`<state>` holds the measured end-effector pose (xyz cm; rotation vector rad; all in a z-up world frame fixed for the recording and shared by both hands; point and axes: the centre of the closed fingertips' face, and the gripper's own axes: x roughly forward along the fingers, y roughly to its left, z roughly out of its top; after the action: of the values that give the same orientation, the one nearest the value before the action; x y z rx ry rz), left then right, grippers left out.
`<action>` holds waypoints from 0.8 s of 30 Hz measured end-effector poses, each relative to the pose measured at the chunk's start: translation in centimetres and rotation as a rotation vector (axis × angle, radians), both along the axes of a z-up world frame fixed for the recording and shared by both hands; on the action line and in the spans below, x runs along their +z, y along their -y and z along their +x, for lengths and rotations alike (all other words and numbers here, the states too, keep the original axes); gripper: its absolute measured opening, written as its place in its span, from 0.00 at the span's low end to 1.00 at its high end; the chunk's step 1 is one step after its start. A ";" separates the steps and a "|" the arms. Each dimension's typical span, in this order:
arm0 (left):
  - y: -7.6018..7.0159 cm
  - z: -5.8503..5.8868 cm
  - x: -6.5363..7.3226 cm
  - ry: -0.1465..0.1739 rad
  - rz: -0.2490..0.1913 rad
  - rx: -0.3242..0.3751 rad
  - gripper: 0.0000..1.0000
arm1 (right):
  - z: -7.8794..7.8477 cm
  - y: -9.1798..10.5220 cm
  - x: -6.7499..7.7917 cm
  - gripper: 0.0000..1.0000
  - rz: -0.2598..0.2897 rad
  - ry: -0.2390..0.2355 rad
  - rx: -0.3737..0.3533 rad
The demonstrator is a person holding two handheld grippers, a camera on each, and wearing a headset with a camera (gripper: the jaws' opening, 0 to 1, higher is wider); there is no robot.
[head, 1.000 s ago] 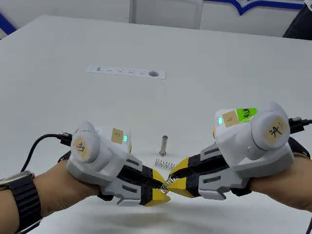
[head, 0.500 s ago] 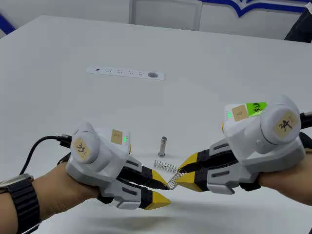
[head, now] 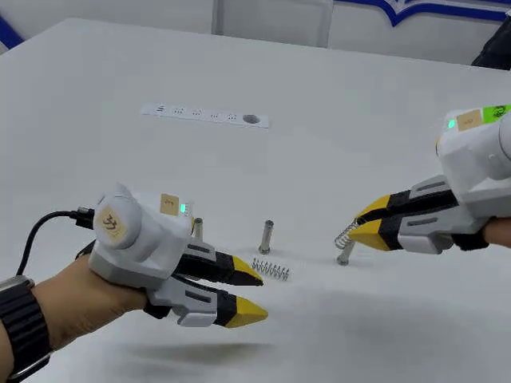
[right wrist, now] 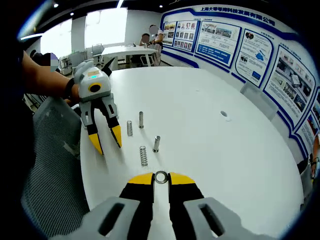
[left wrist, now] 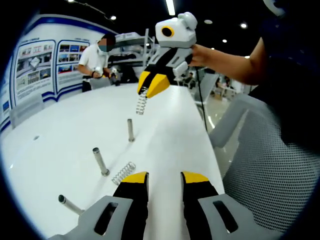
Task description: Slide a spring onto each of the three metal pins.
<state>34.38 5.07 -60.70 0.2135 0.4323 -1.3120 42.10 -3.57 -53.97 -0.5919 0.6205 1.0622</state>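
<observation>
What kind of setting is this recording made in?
Probably an office showroom or meeting hall: a large white table with a socket strip, blue-trimmed display boards on the wall, and a mesh office chair.

I see a big white desk (head: 96,88) with a smooth, plain top. Three short metal pins stand up on it in a loose row: the left pin (head: 197,227), the middle pin (head: 267,237) and the right pin (head: 344,256). A spring (head: 271,269) lies flat on the desk just beside the foot of the middle pin, on my side of it. In the right gripper view a second spring (right wrist: 129,128) lies next to the left pin. Far back, well apart from the pins, a flat white power strip (head: 206,116) lies on the desk. It has a row of sockets and a round grey spot at one end.
</observation>
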 end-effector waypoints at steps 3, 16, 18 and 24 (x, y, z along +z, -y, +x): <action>-0.1 0.1 0.1 -0.004 -0.005 0.012 0.29 | 1.1 0.9 0.0 0.11 -0.018 -0.003 -0.039; -0.6 0.6 0.6 -0.011 -0.035 0.055 0.37 | 3.1 1.5 -1.9 0.11 -0.089 -0.050 -0.087; -0.6 0.6 0.7 -0.011 -0.038 0.057 0.38 | 3.1 1.4 -2.2 0.11 -0.094 -0.063 -0.086; -0.5 0.6 0.8 -0.014 -0.046 0.061 0.40 | 3.2 1.3 -2.8 0.12 -0.107 -0.080 -0.082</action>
<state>34.94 5.56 -59.86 0.1514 0.4172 -1.2624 45.28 -4.87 -56.77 -0.6141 0.7693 0.9837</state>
